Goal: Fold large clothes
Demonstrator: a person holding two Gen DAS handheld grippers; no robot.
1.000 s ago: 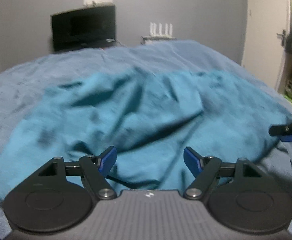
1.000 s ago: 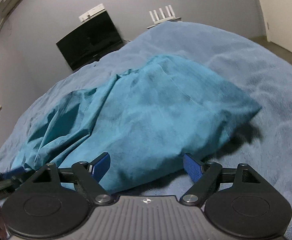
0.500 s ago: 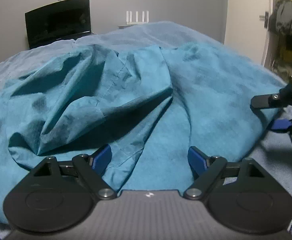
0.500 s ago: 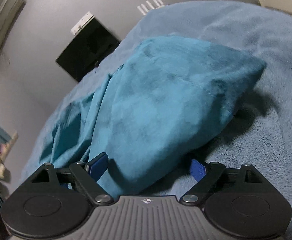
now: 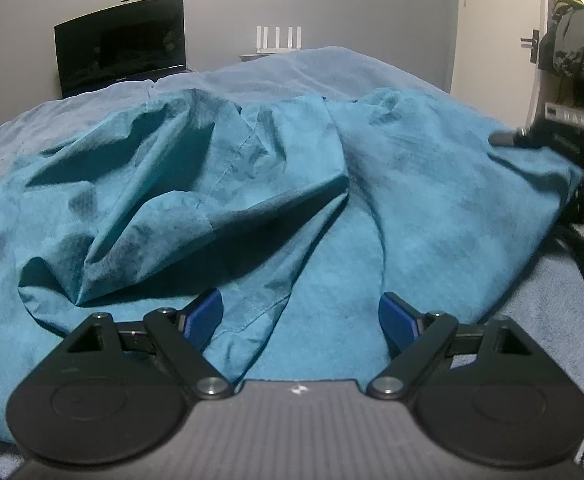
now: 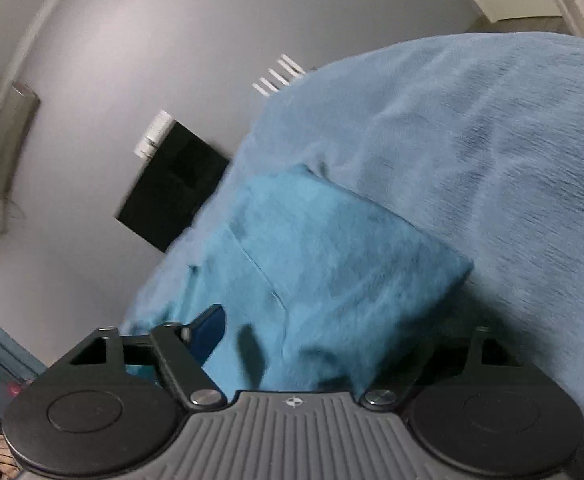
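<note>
A large teal garment [image 5: 252, 200] lies crumpled on a blue blanket [image 5: 311, 68]. My left gripper [image 5: 299, 314] is open, low at the garment's near hem, with cloth between the jaws. My right gripper [image 6: 303, 332] is open and rolled to the side, with the garment's right edge [image 6: 331, 264] between the jaws. Its left fingertip [image 6: 210, 330] shows; the right one is hidden under the cloth. The right gripper also shows at the right edge of the left wrist view [image 5: 567, 140].
A black monitor [image 5: 120, 54] and a white router [image 5: 278, 38] stand against the grey wall behind the bed. A door and hanging clothes [image 5: 575, 40] are at the far right. The blanket [image 6: 471, 140] spreads to the right of the garment.
Both grippers have come down and forward onto the garment's near edge. The right gripper has rolled sideways and its right finger has slid under the cloth.
</note>
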